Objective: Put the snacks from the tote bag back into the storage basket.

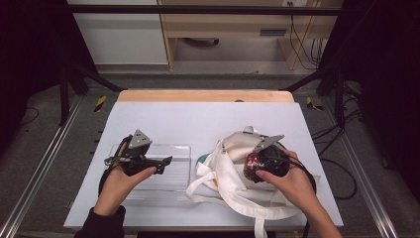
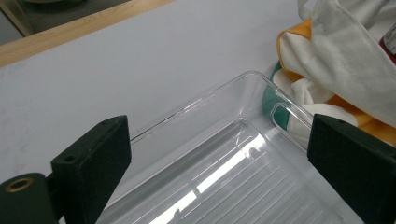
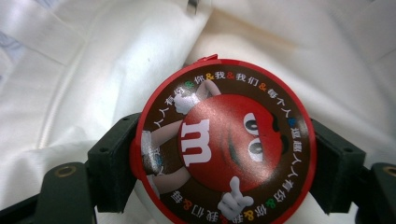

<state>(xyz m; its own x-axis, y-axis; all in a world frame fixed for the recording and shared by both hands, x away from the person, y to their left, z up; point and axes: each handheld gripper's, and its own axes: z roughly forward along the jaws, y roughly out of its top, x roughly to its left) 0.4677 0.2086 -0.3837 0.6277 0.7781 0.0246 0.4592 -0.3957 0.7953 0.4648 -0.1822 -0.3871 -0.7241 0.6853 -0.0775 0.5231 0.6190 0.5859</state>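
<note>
Two risks, nearest first. Right tool (image 3: 219, 163) has its jaws set wide, one on each side of the round M&M's candy tub (image 3: 224, 144), gripping the rim edge-on. The rim looks smooth and curved, so contact is probably just a narrow line on each pad. Any twist of the wrist and I'd expect the tub to pivot or squirt out, back into the white tote bag (image 3: 93, 70). Second risk: bag cloth sits close around the tub in the right gripper view, and a fold or strap could snag and drag the whole bag along if the lift goes on. In the high view the tub (image 1: 252, 161) is at the bag's mouth (image 1: 225, 163), above the cloth, near the right side of the bench (image 1: 198, 119). I can't tell whether its bottom is fully clear of the fabric.

Left tool (image 2: 219, 168) is open wide, nothing between the jaws, hovering over the clear plastic tray (image 2: 243, 158) without touching it as far as I can see. The tray (image 1: 171, 166) sits just beside the bag, with bag fabric up against its far corner. It looks light and slick, so a hard set-down or a bump from the left tool (image 1: 166, 161) could skate it across the bench. Something green and orange lies beside the tray corner; can't identify it.
</note>
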